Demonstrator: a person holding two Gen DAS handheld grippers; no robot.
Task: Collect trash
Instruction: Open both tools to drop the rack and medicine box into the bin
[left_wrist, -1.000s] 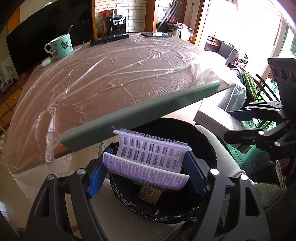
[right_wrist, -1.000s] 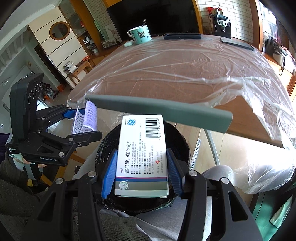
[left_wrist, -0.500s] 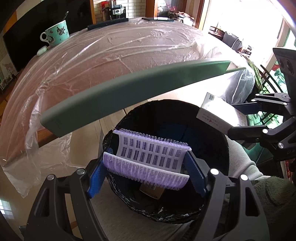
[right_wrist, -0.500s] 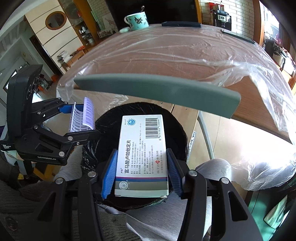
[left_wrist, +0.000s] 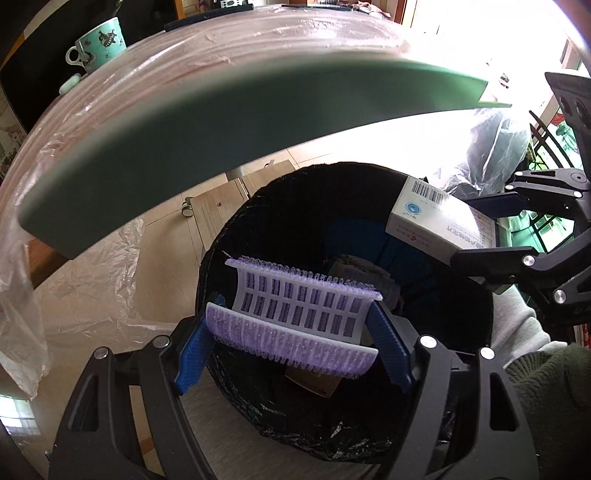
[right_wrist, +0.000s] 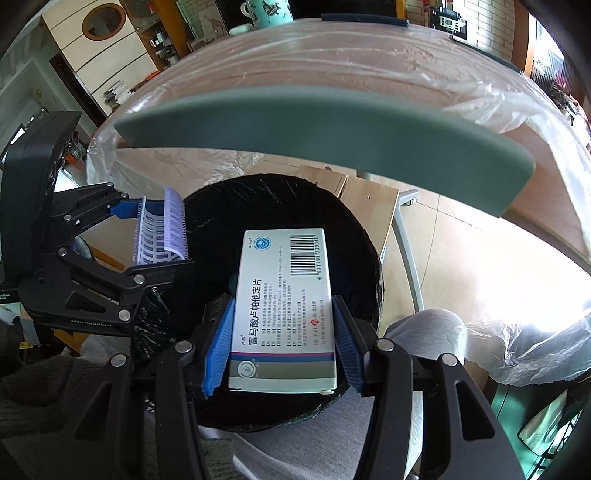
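Observation:
A black-lined trash bin (left_wrist: 461, 295) (right_wrist: 354, 229) stands below the table edge, with some cardboard scraps inside. My left gripper (left_wrist: 291, 332) is shut on a bent purple-and-white plastic strip (left_wrist: 303, 306), held over the bin's mouth. That strip (right_wrist: 162, 229) and the left gripper (right_wrist: 147, 229) also show at the left in the right wrist view. My right gripper (right_wrist: 282, 332) is shut on a white medicine box (right_wrist: 286, 302) with a barcode, also over the bin. The same box (left_wrist: 439, 221) appears at the right in the left wrist view.
A grey-green padded bar (left_wrist: 221, 122) (right_wrist: 314, 129) lines the table's near edge just above the bin. The table (right_wrist: 332, 74), wrapped in clear plastic, carries a teal mug (left_wrist: 98, 42) and dark remotes. A person's grey-clad knee (right_wrist: 424, 332) sits right of the bin.
Both grippers have sunk toward the bin with their loads still gripped. The table's padded edge has risen in both views and the bin's mouth looms larger.

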